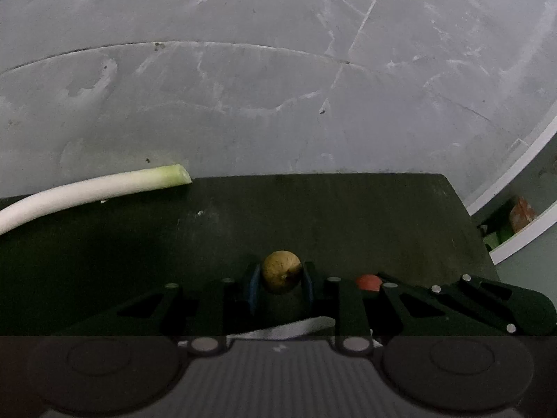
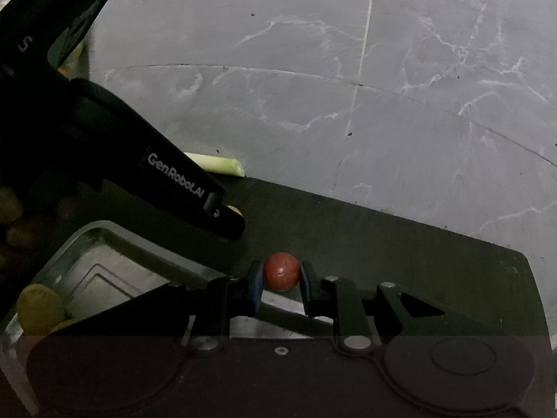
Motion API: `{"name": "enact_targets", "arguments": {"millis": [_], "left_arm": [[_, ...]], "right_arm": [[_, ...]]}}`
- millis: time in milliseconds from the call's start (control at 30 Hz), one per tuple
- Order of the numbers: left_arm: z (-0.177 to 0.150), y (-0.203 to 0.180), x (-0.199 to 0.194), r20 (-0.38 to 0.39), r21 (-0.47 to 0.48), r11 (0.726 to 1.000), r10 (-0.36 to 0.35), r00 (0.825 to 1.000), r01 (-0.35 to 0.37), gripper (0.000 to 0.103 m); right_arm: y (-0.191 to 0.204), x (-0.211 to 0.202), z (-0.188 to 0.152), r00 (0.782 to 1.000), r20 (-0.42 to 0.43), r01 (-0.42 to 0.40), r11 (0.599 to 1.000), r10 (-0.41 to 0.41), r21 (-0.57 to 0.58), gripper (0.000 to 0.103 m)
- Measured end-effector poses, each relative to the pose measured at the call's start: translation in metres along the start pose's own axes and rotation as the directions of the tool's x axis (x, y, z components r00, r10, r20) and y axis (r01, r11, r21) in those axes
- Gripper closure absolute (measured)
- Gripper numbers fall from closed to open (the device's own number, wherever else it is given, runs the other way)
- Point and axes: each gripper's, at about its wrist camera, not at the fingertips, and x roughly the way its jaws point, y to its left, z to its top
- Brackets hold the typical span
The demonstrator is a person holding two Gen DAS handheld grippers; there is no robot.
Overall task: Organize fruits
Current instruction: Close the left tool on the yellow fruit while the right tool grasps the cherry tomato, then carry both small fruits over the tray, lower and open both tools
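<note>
left gripper is clamped on a small tan-brown fruit, held above a dark table. right gripper is pinched shut on a small red fruit, beside a metal tray. a leek stalk lies at the table's far edge.

We see both wrist views dim, low in contrast; grey floor brightest, evenly lit, no hard shadows; dark table nearly black, detail lost; small glare spot on red fruit; fisheye bends straight lines, corners vignetted black; slight softness throughout.
</note>
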Motion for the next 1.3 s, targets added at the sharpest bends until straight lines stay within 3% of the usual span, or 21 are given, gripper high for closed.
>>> {"name": "enact_targets", "arguments": {"millis": [533, 1300], "left_arm": [[-0.029, 0.007, -0.025, -0.023, 0.032, 0.999, -0.031, 0.999, 0.031, 0.075], [-0.059, 0.020, -0.032, -0.063, 0.035, 0.999, -0.018, 0.998, 0.020, 0.075]], "right_arm": [[0.022, -0.010, -0.012, 1.000, -0.025, 0.016, 1.000, -0.016, 0.009, 0.080], [0.041, -0.018, -0.031, 0.997, -0.079, 0.010, 1.000, -0.008, 0.024, 0.080]]}}
